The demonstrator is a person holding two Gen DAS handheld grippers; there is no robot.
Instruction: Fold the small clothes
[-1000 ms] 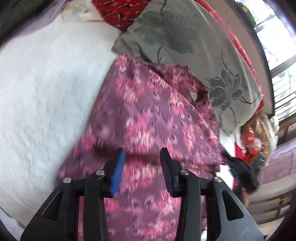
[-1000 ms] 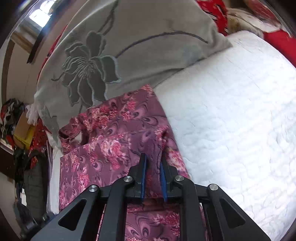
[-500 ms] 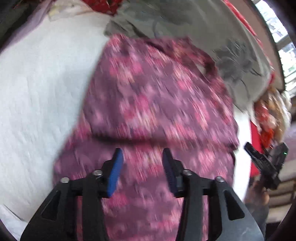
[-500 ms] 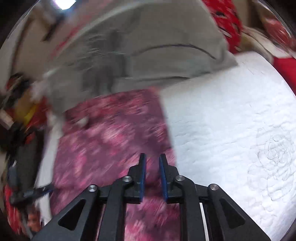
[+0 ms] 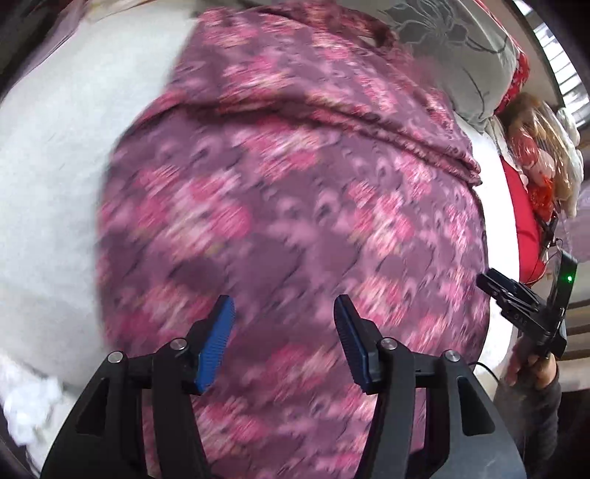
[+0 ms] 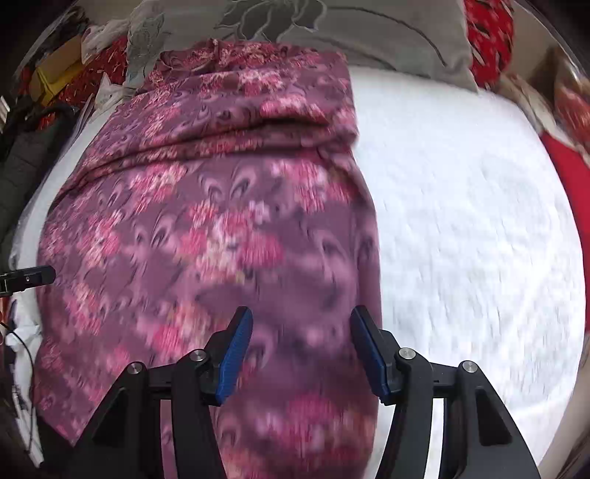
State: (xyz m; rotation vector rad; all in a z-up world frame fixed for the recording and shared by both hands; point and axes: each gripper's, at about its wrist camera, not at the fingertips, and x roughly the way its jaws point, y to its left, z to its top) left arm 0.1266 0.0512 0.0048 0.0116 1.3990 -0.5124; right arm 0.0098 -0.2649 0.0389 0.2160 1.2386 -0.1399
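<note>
A purple garment with pink flowers (image 5: 295,191) lies spread on a white quilted bed (image 5: 55,154), with a folded-over layer across its far part. It also shows in the right wrist view (image 6: 206,206). My left gripper (image 5: 282,320) is open and empty above the garment's near part. My right gripper (image 6: 300,331) is open and empty above the garment's near right edge. The right gripper also shows at the right of the left wrist view (image 5: 523,302), held in a hand.
A grey pillow with a dark flower pattern (image 6: 332,29) lies at the head of the bed, touching the garment's far end. Red cloth (image 6: 490,33) and clutter (image 6: 55,70) lie around the bed's edges. White quilt (image 6: 479,221) stretches to the garment's right.
The right gripper has opened from shut, letting go of the garment. Both grippers have pulled back toward the garment's near end. The garment now lies with a fold across it.
</note>
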